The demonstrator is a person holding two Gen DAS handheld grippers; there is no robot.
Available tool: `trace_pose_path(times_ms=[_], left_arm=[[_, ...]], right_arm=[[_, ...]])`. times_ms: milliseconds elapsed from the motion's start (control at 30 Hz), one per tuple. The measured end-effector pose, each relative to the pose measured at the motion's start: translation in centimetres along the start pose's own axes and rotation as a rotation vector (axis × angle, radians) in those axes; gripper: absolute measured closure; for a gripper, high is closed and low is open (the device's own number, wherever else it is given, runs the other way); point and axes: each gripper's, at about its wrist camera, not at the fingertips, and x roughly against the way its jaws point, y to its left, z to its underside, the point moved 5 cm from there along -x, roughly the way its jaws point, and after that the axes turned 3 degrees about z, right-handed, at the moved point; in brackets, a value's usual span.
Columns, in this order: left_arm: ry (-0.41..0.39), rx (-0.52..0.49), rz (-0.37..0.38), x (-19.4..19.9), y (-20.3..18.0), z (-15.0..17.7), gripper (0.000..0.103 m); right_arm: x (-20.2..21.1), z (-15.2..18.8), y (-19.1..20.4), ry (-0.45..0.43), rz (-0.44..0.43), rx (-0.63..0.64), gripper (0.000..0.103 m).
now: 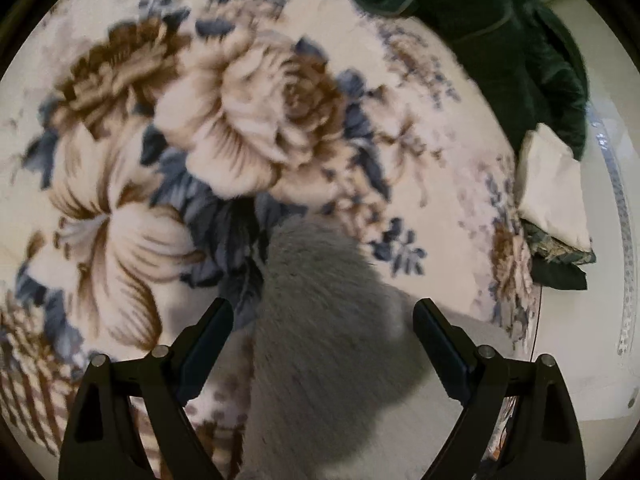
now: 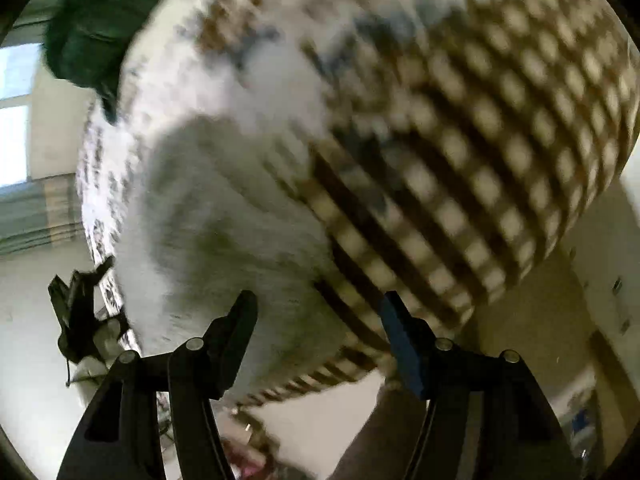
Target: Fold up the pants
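Observation:
Grey fuzzy pants (image 1: pixel 320 332) lie on a floral blanket (image 1: pixel 224 128) that covers a bed. In the left wrist view they run from between the fingers up to the middle. My left gripper (image 1: pixel 324 312) is open, its fingers apart on either side of the pants and just above them. In the blurred right wrist view the pants (image 2: pixel 216 232) lie left of centre on the blanket (image 2: pixel 460 128). My right gripper (image 2: pixel 318 304) is open over the pants' right edge. The other gripper (image 2: pixel 80 308) shows at the far left.
A dark green garment (image 1: pixel 500 40) lies at the blanket's far right corner, also in the right wrist view (image 2: pixel 92 32). A cream cushion (image 1: pixel 552 188) sits on dark patterned pillows (image 1: pixel 560 252) at the right edge. Pale floor (image 2: pixel 600 264) and a window (image 2: pixel 16 112) surround the bed.

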Motion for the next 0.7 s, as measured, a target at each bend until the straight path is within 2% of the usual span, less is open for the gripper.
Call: trace_pose_path(times_ms=[133,200,300,367,400,500,600,700], left_arm=[[-0.024,-0.136,-0.040,2.0,-3.2,0.3,0.011],[0.005,-0.191,-0.046,2.0,-5.1,0.4,0.011],[0.045,-0.282,-0.012,1.0,-8.7,0.6,0.011],[0.107,-0.380,-0.002,-1.1,-12.2,1.4,0.011],[0.151,-0.403,0.023,-2.2,-13.7,2.0,0.011],[0.271,-0.527,0.038,-6.3,-18.2,4.5,0.011],[0.363,-0.622,-0.021,-11.0,-20.4,6.4,0.011],[0.397,-0.644,-0.104,-14.4,-20.1,6.6,0.011]], right_arm=[[1.2,-1.2,3.5,-0.030,-0.024,0.067,0.036],[1.1,-1.4,5.5,-0.067,0.058,0.136,0.036],[0.6,-0.2,8.3,-0.102,0.205,0.294,0.036],[-0.7,0.4,9.5,-0.097,0.278,0.331,0.036],[-1.5,0.6,9.6,-0.088,0.288,0.326,0.036],[-3.0,1.3,8.3,-0.064,0.237,0.226,0.036],[-3.1,1.6,7.0,-0.082,0.210,0.182,0.036],[-2.6,2.1,5.6,-0.074,0.189,0.160,0.036]])
